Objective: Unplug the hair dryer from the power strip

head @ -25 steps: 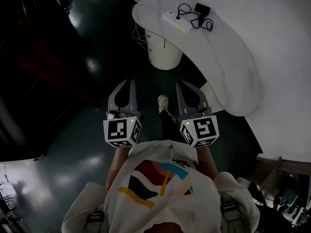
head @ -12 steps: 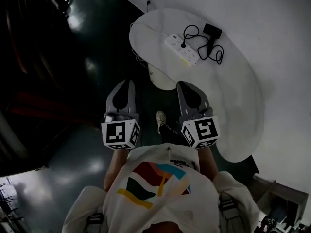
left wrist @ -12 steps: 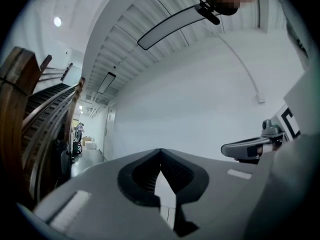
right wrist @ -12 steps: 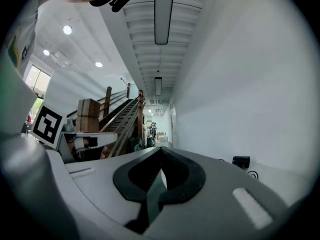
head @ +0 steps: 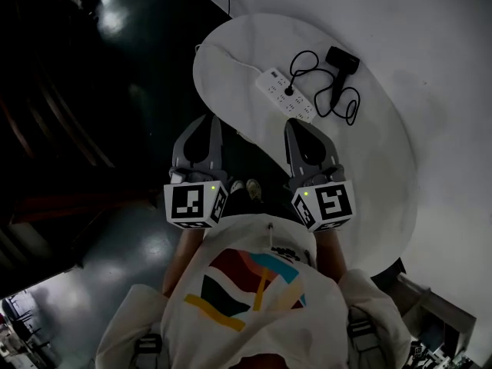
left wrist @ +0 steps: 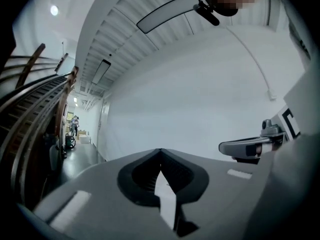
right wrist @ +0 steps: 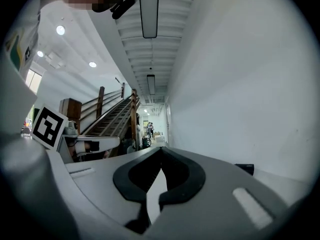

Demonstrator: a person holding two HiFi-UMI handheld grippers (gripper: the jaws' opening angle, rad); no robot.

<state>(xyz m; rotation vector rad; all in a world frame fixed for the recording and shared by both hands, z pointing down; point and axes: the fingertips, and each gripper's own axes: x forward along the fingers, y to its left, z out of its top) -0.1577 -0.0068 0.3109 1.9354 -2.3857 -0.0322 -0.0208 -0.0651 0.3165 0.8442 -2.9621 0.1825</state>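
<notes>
Head view, hair dryer (head: 342, 61): black, lying on the white table (head: 231, 52), toward its far edge.
Plug (head: 290, 92): seated in the power strip (head: 274, 81), which lies mid-table.
Right gripper (head: 297, 126): jaws pressed together with nothing between them, tips over the table's near edge, near the strip but apart from it.
Left gripper (head: 207, 120): jaws together, empty, at the near edge, left of the strip.

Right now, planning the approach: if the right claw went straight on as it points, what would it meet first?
Probably nothing soon: the right claw points level across the round white table; its own view shows open corridor ahead. The white plastic power strip lies under that line, height unclear.
</notes>
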